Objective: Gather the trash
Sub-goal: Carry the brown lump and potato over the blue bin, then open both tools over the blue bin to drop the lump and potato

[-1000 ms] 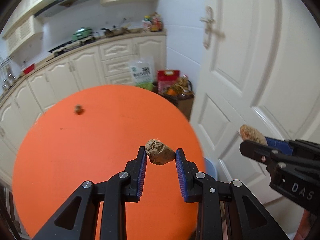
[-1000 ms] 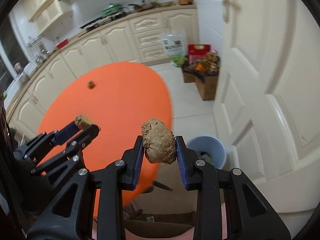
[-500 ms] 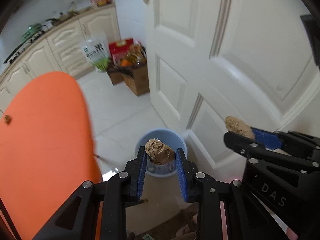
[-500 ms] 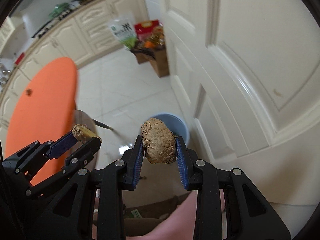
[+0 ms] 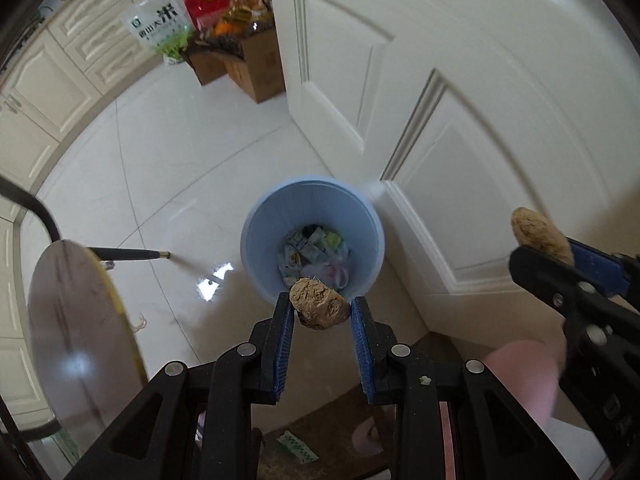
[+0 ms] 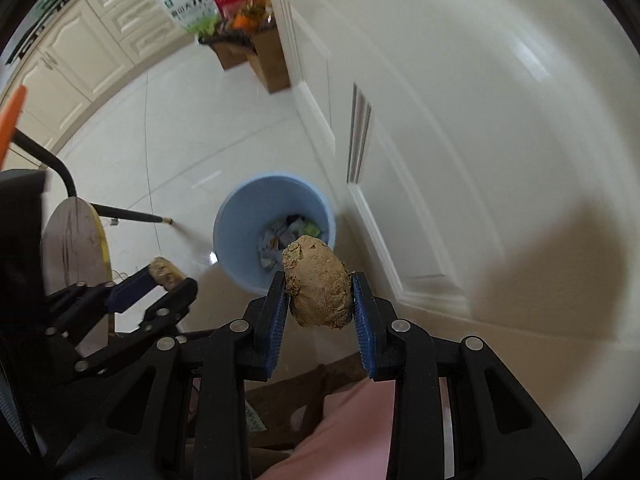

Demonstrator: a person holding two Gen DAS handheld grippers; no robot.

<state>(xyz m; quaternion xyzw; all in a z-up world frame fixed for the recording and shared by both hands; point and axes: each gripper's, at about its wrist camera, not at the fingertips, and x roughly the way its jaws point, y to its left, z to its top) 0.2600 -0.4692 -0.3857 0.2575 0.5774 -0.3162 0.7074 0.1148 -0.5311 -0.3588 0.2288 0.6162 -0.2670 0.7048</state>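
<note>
Compared with half a second ago, both cameras now look more steeply down, and the blue bin [image 5: 312, 236] sits almost straight ahead of the left gripper [image 5: 322, 312], just beyond its fingertips. The orange table, which filled the left side before, has nearly gone from view; only a thin orange edge [image 6: 12, 120] remains at the far left of the right wrist view. A grey round seat [image 5: 76, 328] now appears to the left of the left gripper.

The left gripper is clenched on a small brown lump [image 5: 319, 304], as before. The right gripper [image 6: 319, 300] grips a larger brown lump [image 6: 318, 286] between its blue pads, and the bin shows just behind this lump. In both views the lumps appear to be above the near rim of the bin, not inside it.

The near rim of the bin is hidden behind the lumps and fingers. Inside the bin there is crumpled paper and packaging [image 5: 314, 254], too small to read. The door [image 5: 460, 100] to the right is blurred. What the lumps are made of I cannot tell, perhaps ginger.
</note>
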